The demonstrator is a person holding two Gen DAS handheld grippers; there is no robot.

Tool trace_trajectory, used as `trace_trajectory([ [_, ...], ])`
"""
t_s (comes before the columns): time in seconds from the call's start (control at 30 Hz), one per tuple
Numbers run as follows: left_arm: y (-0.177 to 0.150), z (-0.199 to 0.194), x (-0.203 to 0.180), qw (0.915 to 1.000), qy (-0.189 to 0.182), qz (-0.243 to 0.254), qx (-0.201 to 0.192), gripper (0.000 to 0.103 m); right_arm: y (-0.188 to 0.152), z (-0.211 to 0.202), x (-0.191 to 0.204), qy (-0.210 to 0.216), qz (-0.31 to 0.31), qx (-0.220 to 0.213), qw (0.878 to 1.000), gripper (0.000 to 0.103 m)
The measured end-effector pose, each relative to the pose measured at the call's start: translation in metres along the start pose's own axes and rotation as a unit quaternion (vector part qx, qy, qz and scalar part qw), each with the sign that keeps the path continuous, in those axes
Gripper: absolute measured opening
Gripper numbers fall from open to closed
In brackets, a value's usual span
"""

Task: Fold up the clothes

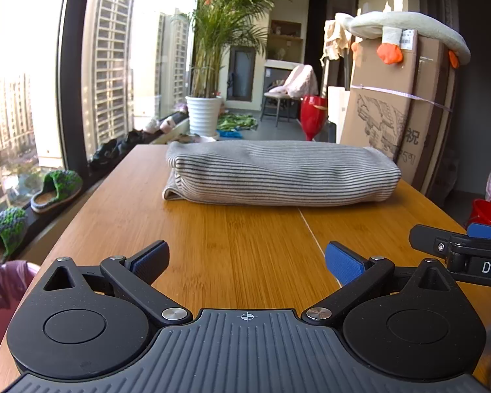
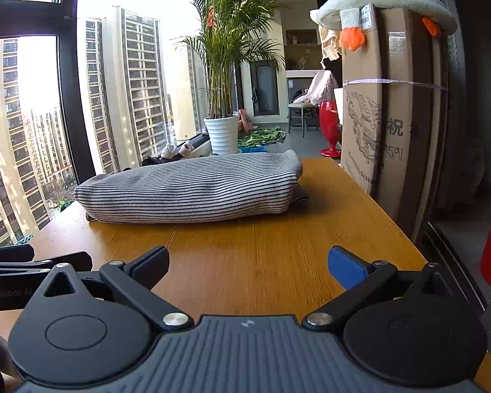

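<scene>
A grey striped garment [image 1: 278,173] lies folded into a thick bundle across the far part of the wooden table [image 1: 232,245]. In the right wrist view the same bundle [image 2: 193,190] sits ahead and slightly left. My left gripper [image 1: 247,262] is open, low over the near table, well short of the bundle, with nothing between its blue pads. My right gripper [image 2: 248,263] is also open and holds nothing, at a similar distance from the garment. The right gripper's finger [image 1: 458,249] shows at the right edge of the left wrist view.
A tall cardboard box [image 2: 389,108] with a plush toy [image 2: 386,3] on top stands against the table's far right side. A window [image 1: 26,82] and a sill with slippers [image 1: 57,190] run along the left. A potted palm [image 2: 222,131], a red stool [image 2: 330,127] and a chair lie beyond the table.
</scene>
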State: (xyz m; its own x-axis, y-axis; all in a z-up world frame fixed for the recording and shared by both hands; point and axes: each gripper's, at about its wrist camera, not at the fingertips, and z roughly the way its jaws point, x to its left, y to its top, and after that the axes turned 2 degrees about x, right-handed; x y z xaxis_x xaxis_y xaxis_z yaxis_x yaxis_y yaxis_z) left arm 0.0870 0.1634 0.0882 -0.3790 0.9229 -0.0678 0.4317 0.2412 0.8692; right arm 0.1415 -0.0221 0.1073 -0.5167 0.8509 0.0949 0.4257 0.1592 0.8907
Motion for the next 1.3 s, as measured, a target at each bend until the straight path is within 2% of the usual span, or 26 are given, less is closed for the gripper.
trace_trajectory([
  [1.3,-0.0004,-0.0003,-0.001,1.0,0.002,-0.003,0.0,0.103,-0.0034,0.003,-0.002,0.009,0.005,0.011,1.0,0.103],
])
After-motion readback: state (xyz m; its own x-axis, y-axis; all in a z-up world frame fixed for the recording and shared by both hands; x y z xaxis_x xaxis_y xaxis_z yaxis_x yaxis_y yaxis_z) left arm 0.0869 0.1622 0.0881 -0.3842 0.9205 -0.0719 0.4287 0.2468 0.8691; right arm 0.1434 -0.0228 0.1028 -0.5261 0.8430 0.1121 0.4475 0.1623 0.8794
